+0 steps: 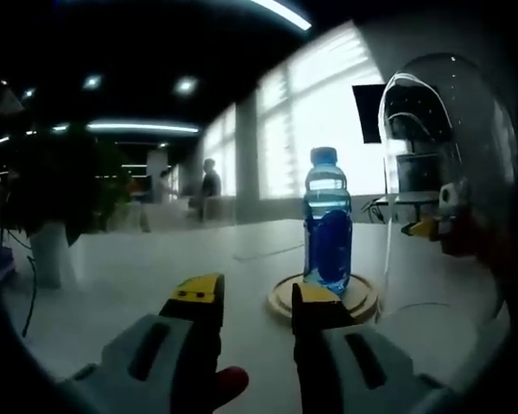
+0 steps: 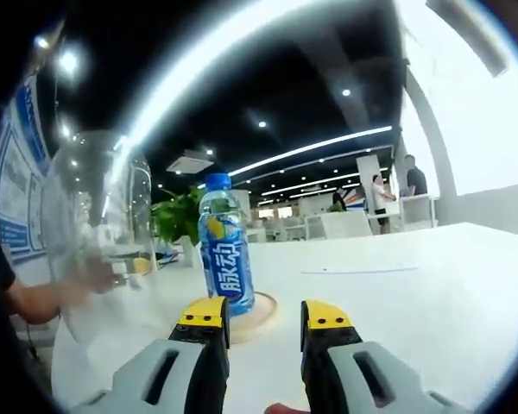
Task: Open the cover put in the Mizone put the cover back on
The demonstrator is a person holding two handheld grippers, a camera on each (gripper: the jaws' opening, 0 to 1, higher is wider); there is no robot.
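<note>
On a white tabletop (image 1: pixel 138 276) in a bright office, we see both tongs, left tongs (image 1: pixel 257 297) and right tongs (image 2: pixel 263 315), released and holding nothing. Just ahead of them the Mizone bottle (image 1: pixel 328 220) stands upright on a round wooden base (image 1: pixel 363 300), with the clear dome cover (image 2: pixel 95 224) held aside beyond it.

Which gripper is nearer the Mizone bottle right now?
Left, by a slim margin. The left gripper has one jaw tip at the wooden base under the bottle; the right gripper sits just short.
</note>
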